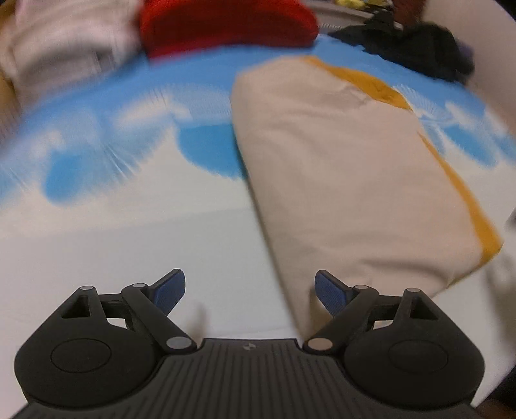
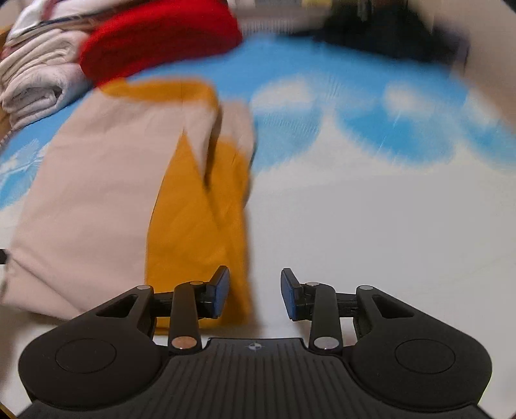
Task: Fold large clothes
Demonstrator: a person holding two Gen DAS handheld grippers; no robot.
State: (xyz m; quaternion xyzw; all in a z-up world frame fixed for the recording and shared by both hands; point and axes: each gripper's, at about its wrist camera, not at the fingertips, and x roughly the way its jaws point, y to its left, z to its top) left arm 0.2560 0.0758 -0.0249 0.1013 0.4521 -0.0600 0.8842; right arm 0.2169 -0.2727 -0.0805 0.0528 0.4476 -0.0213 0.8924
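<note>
I had both grippers hovering low over the bed [image 1: 129, 245], whose sheet was printed blue and white like sky and cloud, and neither was holding anything. The left gripper [image 1: 250, 291] had its fingers spread wide, with the near corner of the beige garment [image 1: 348, 180] lying just past the right-hand finger. The right gripper [image 2: 254, 295] had its fingers released too, a narrower gap, and its left-hand finger sat over the near end of the mustard-yellow panel [image 2: 200, 232] of that same garment.

The garment lay near the middle of the bed as a long, already narrowed strip running from the near edge toward the far edge, where a red garment [image 1: 225, 25], a stack of pale folded laundry [image 2: 35, 77] and a dark heap [image 1: 416, 48] sat well apart from it.

To my eye the step in hand was the crosswise fold. Doing it well would mean pinching both near corners through every layer (the yellow flap looked loose and creased), lifting evenly, and carrying the near end to the far end squarely so the sides stayed aligned. Both views were motion-blurred, so I would settle before closing.
</note>
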